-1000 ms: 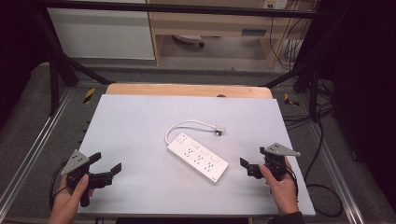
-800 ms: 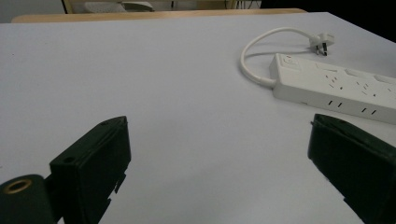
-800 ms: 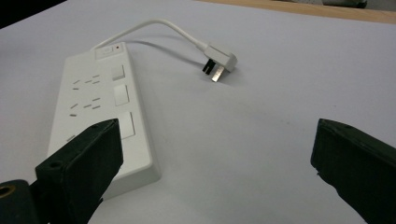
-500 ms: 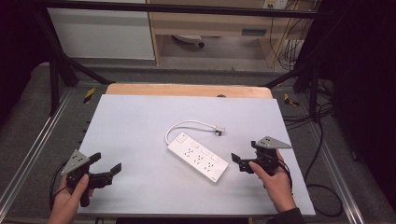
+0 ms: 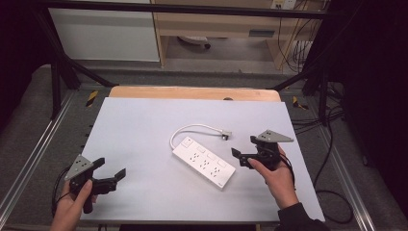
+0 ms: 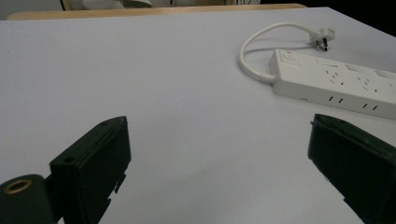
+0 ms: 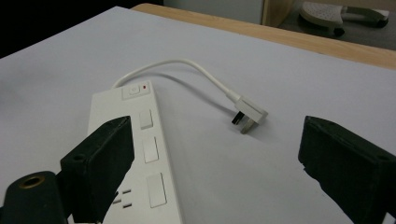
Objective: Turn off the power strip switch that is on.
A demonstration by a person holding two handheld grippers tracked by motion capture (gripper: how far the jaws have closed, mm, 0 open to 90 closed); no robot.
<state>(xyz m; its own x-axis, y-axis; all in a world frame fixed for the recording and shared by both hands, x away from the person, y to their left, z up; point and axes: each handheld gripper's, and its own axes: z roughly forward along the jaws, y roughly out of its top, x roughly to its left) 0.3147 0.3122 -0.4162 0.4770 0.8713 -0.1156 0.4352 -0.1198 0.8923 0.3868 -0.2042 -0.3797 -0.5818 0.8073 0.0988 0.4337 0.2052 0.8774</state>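
Right gripper (image 5: 242, 158) hovers wide open, jaws just narrowing, empty, beside the power strip (image 5: 204, 161); left gripper (image 5: 111, 172) gapes empty.

Beyond my pale grey table top (image 5: 144, 125) I see its wooden edge (image 5: 192, 93), a white cabinet (image 5: 106, 33) and cables (image 5: 298, 48) on the floor.

Power strip (image 5: 204, 161) lying near table (image 5: 139, 130) centre, slantwise; cord (image 5: 192, 129) looping toward far edge, plug (image 5: 225, 134) beside it, toward right edge.
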